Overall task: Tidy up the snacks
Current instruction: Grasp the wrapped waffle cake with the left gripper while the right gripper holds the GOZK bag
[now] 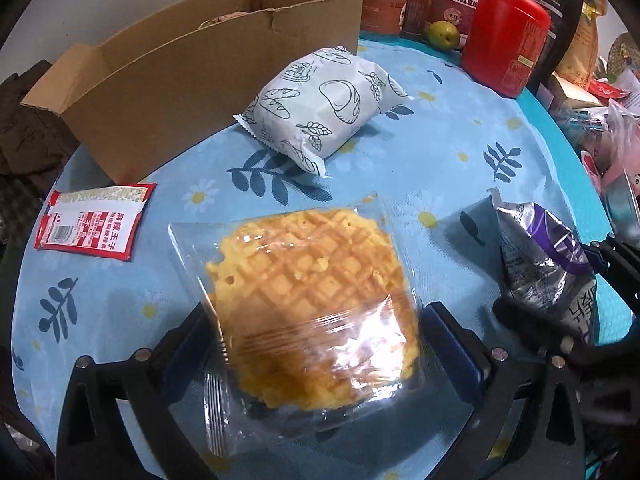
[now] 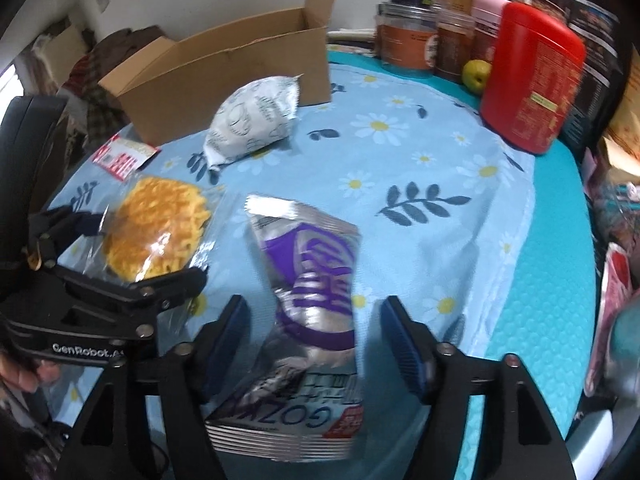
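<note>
My left gripper (image 1: 316, 344) is shut on a clear-wrapped waffle cake (image 1: 312, 296), which also shows in the right wrist view (image 2: 156, 228). My right gripper (image 2: 314, 340) stands open around a silver and purple snack bag (image 2: 312, 292); its pads do not touch the bag. The bag also shows in the left wrist view (image 1: 548, 264). A white bread packet (image 1: 324, 108) lies beyond, beside an open cardboard box (image 1: 192, 80). A red and white sachet (image 1: 94, 220) lies on the left.
A blue daisy-print cloth (image 1: 460, 152) covers the table. A red canister (image 1: 508, 36), jars (image 1: 388, 4), a green pear (image 1: 442, 34) and dark packages stand at the back right. More clutter lies past the right edge (image 2: 616, 280).
</note>
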